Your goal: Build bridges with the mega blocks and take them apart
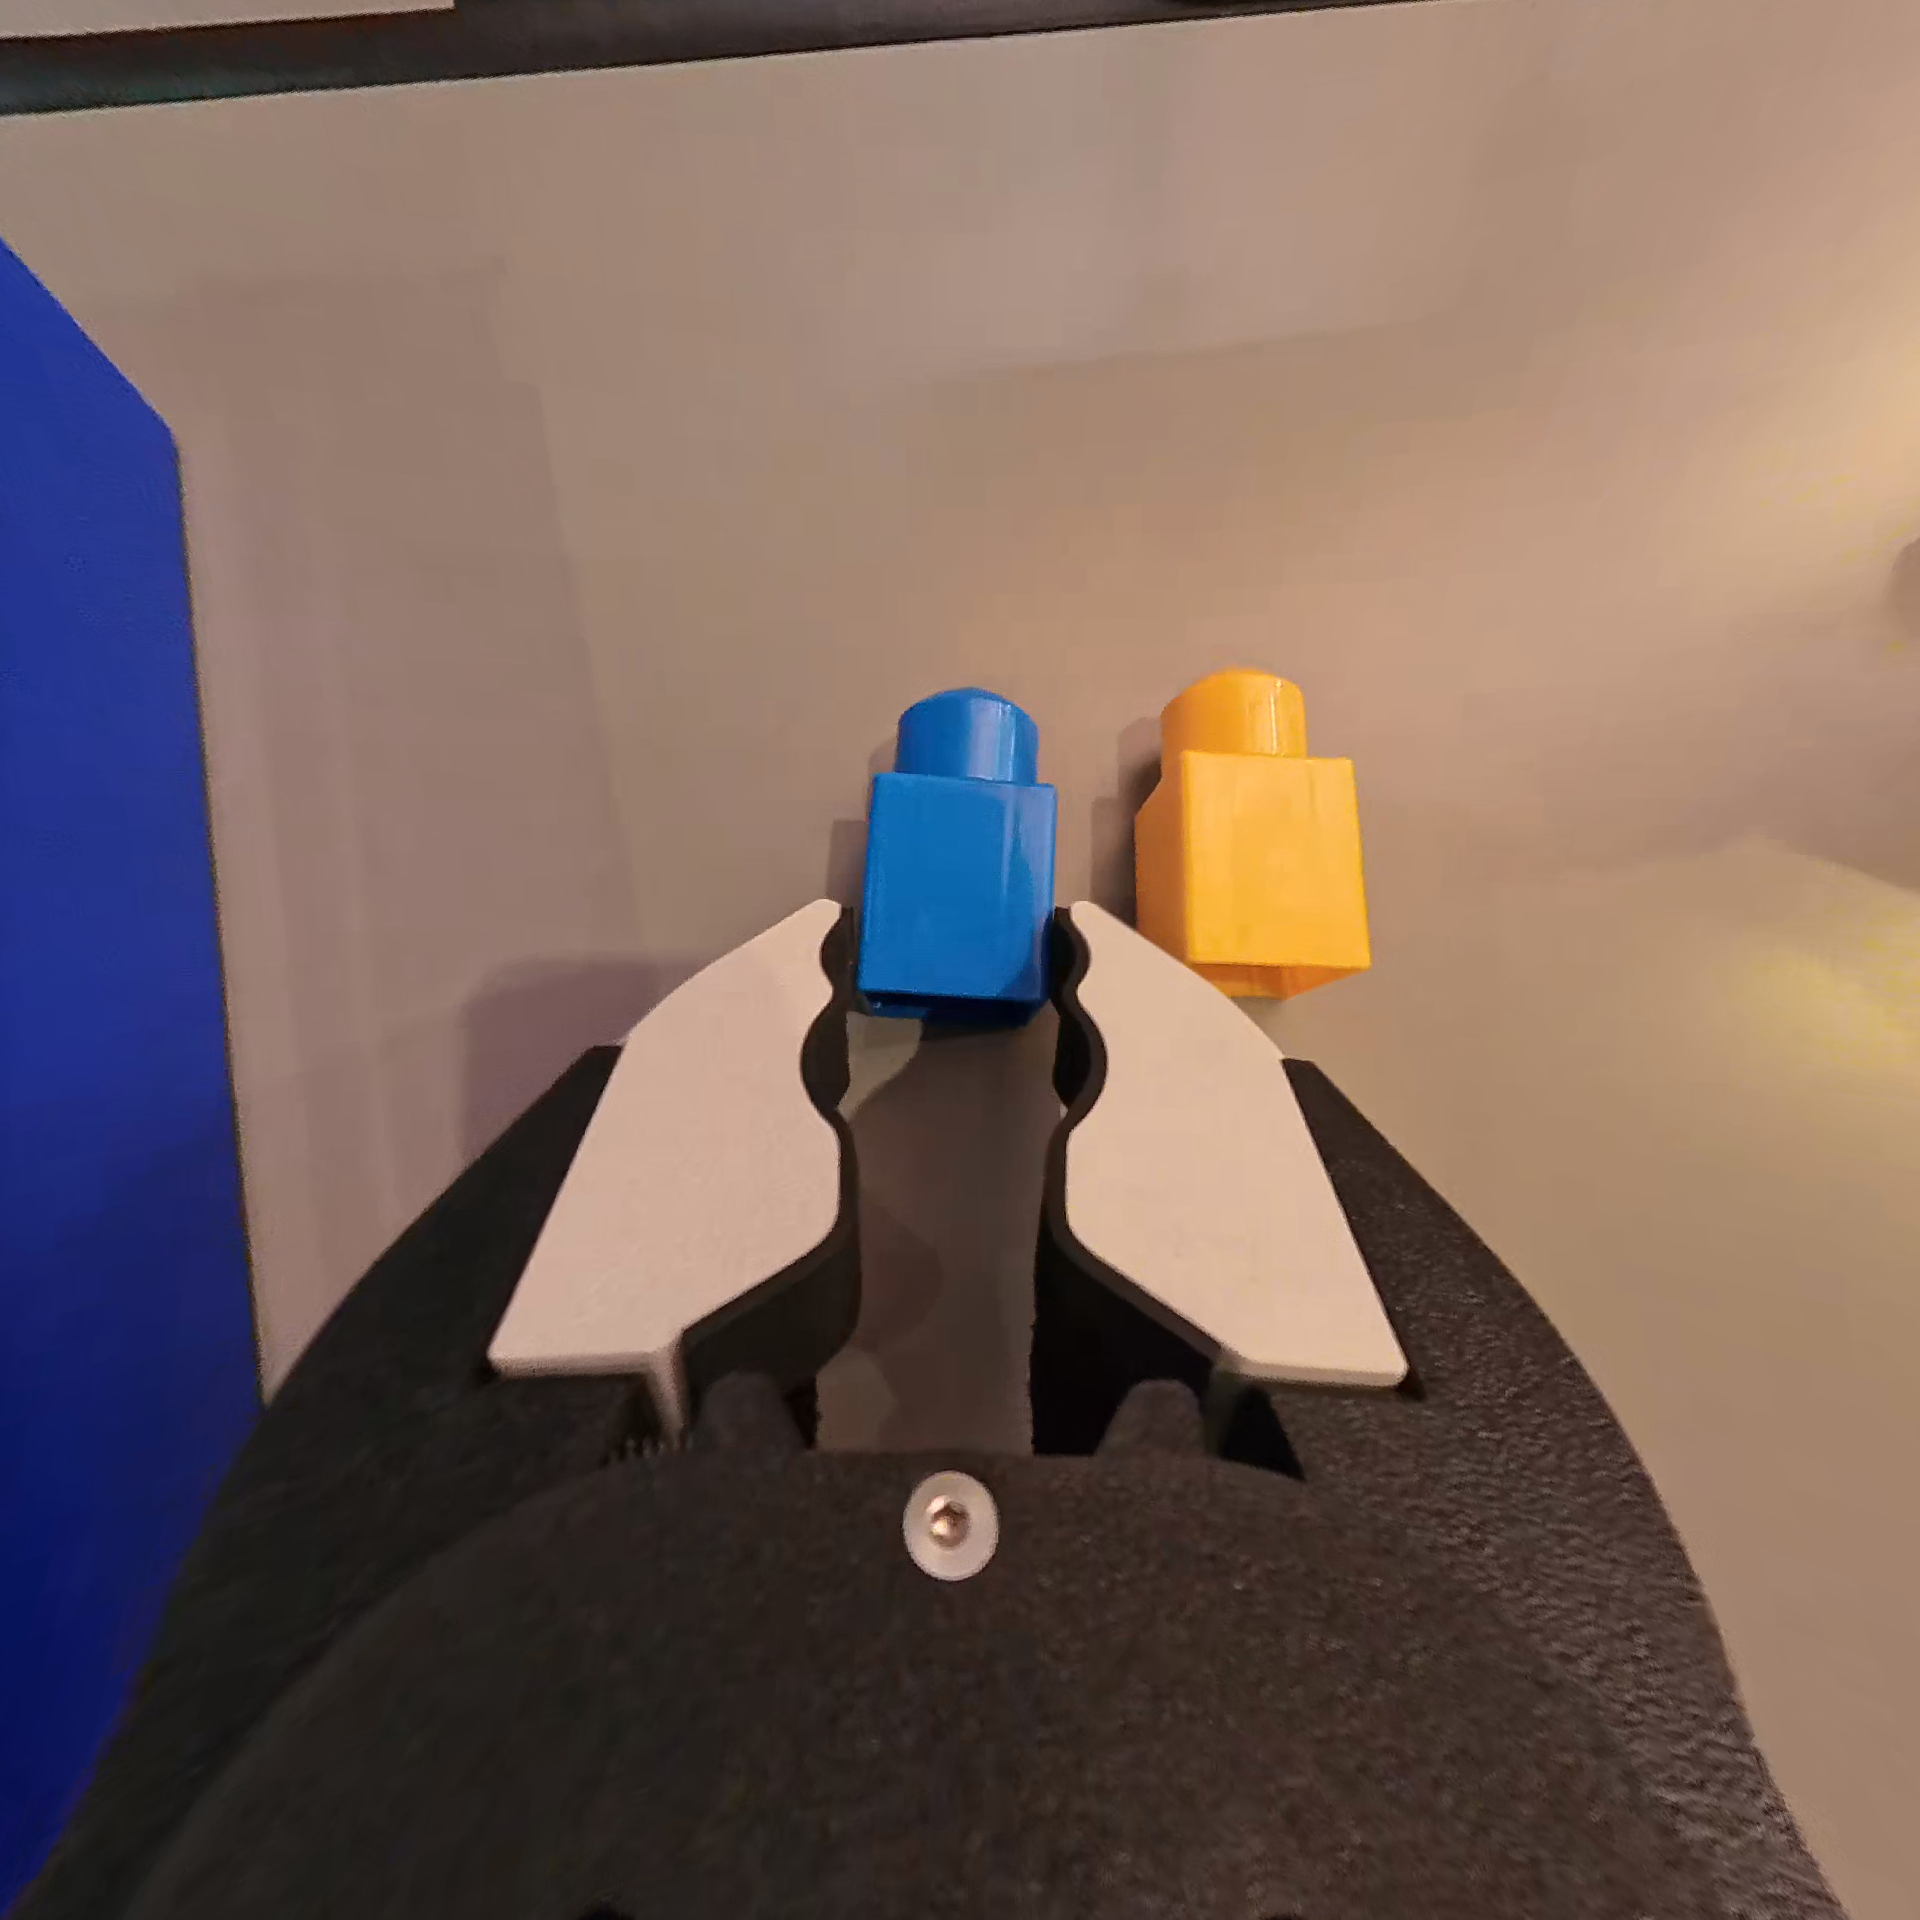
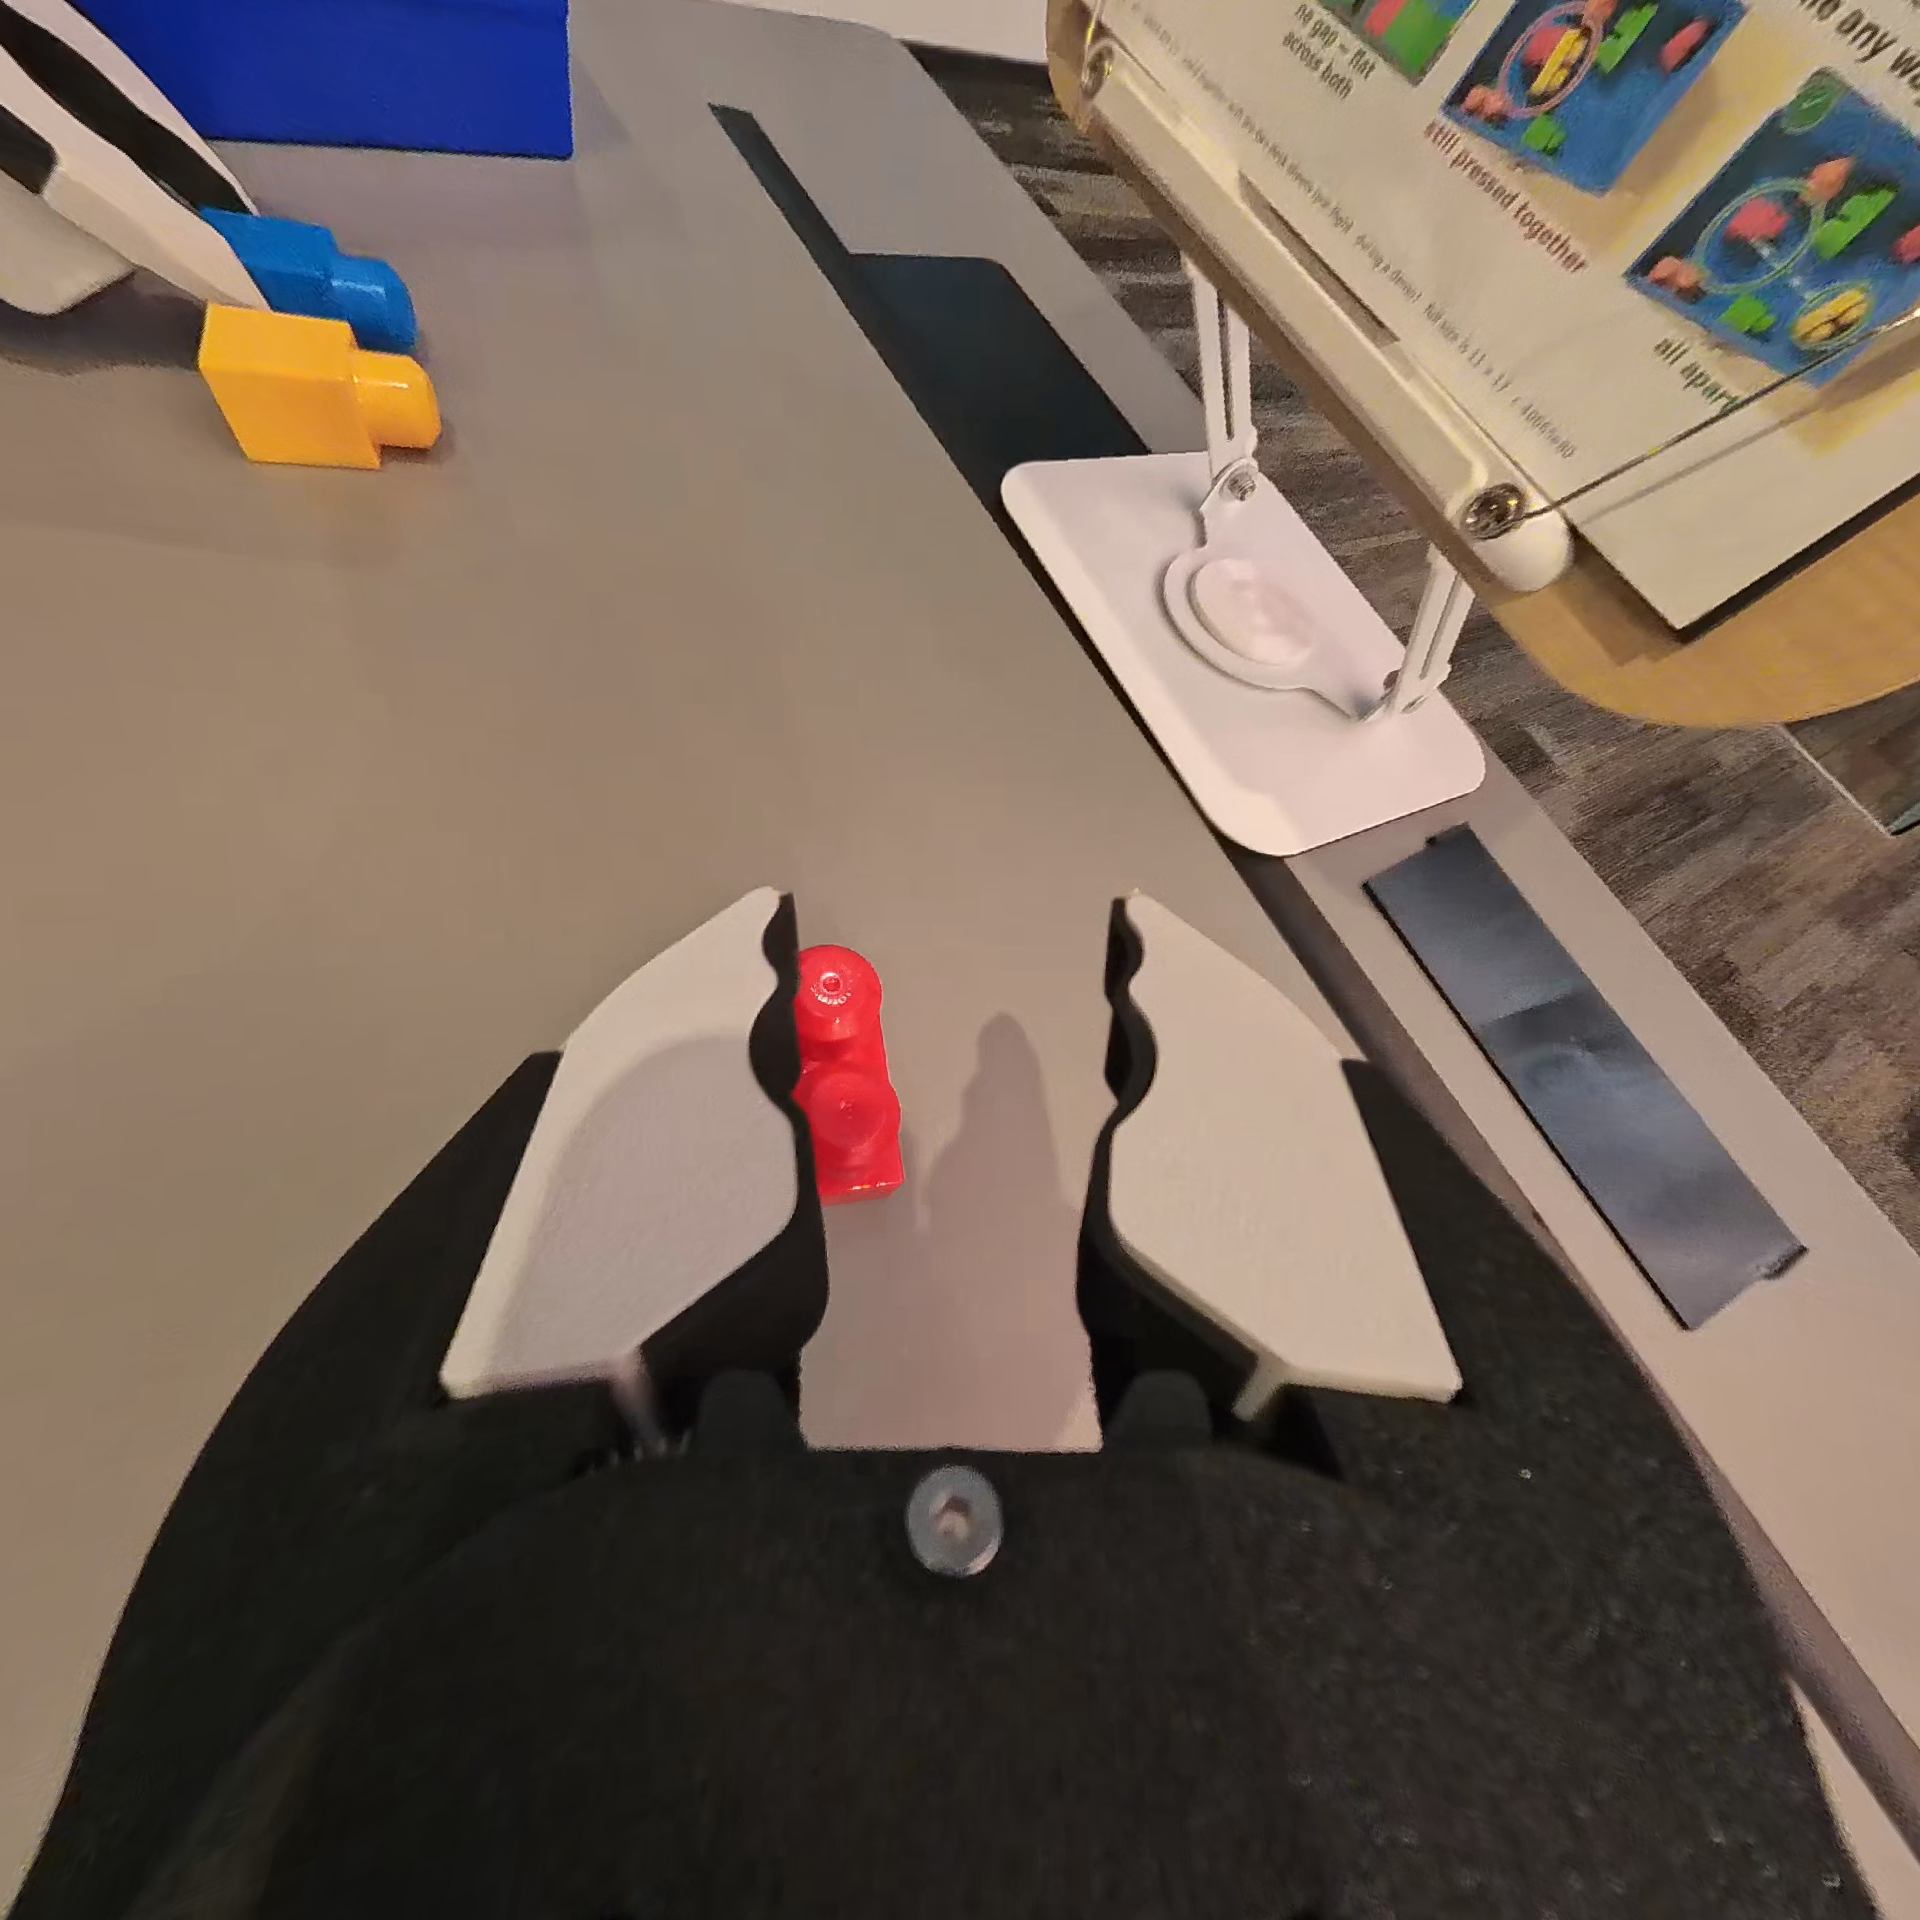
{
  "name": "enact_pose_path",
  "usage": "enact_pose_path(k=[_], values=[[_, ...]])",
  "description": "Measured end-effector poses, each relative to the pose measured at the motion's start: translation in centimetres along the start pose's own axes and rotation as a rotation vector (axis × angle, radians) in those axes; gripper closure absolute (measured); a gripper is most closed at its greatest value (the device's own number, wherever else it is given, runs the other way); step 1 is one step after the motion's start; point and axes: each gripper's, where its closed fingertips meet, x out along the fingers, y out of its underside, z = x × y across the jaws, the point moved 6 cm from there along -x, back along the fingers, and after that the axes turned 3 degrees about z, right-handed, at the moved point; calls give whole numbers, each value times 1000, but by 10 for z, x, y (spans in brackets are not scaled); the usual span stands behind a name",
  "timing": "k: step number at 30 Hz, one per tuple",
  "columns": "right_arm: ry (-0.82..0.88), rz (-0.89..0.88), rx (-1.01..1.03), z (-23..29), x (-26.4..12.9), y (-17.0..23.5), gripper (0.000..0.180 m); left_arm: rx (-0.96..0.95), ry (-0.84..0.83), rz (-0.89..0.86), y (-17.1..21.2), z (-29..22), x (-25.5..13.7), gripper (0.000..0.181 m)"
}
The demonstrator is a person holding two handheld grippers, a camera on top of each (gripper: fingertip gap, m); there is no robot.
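On the grey table [image 2: 623, 675], the left gripper [image 1: 956, 940] was clamped on the lower end of a blue block [image 1: 958, 894] with a single stud. Just beside it, to its right, lay a yellow block [image 1: 1252, 862] of the same shape, not touching it. Well apart from both, the right gripper [image 2: 951, 940] hovered with its fingers spread apart above a red two-stud block [image 2: 844, 1075], which showed close against the left finger [image 2: 665, 1122]. A white stand [image 2: 1247, 675] held an instruction sheet [image 2: 1558, 208] at the table's right edge.
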Motion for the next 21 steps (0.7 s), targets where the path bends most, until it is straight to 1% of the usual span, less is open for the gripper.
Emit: enact_pose_path(k=[6, 11, 17, 21], values=[[-8, 47, 3, 0, 3, 8, 123, -41, 61, -1, -5, -3, 2, 143], [-20, 71, 6, 1, 6, 12, 124, -112, 143, -62, -13, -3, -7, 144], [-28, 76, -3, 3, 6, 11, 126, -222, 212, -50, -11, 9, -2, 156], [-29, 89, -9, 3, 8, 13, 127, -252, 253, -57, -10, 9, 0, 159]])
